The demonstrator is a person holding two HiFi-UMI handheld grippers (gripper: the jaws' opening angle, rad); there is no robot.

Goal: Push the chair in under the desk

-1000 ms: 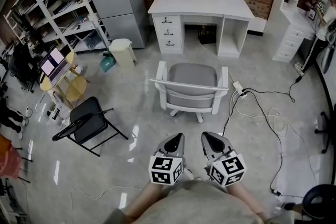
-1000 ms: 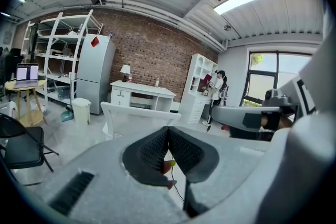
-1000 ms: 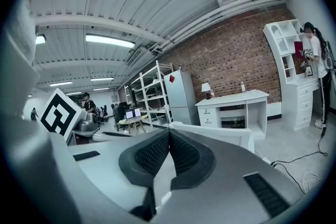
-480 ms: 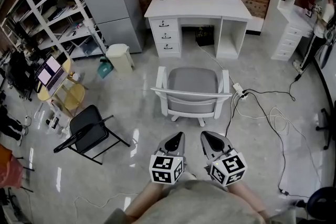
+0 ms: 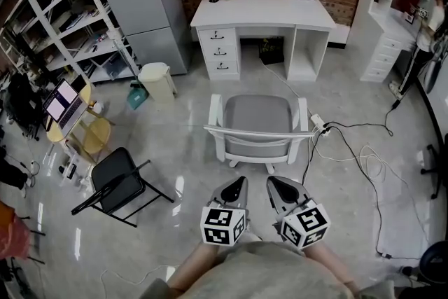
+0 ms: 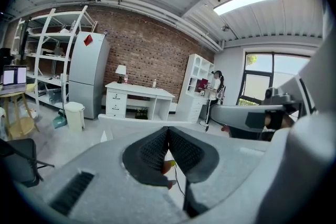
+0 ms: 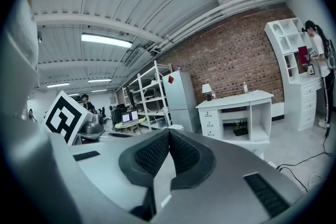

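Note:
A white chair with a grey seat (image 5: 257, 124) stands on the floor, its backrest toward me and its front facing the white desk (image 5: 264, 10) by the brick wall. The kneehole under the desk is open. My left gripper (image 5: 240, 183) and right gripper (image 5: 271, 182) hover side by side just short of the chair's back, both shut with nothing between the pads. In the left gripper view the chair's top rail (image 6: 131, 120) shows past the closed left gripper (image 6: 168, 130), with the desk (image 6: 137, 93) beyond. The right gripper (image 7: 169, 132) points toward the desk (image 7: 236, 102).
A black folding chair (image 5: 119, 175) stands at left, a cream bin (image 5: 158, 80) near a grey fridge (image 5: 143, 0). A power strip and black cables (image 5: 350, 150) trail on the floor right of the chair. White shelves (image 5: 395, 10) and a person (image 5: 427, 17) are at far right.
Both grippers have come forward toward the chair; the chair and desk sit lower and nearer in the head view. The jaws stayed shut.

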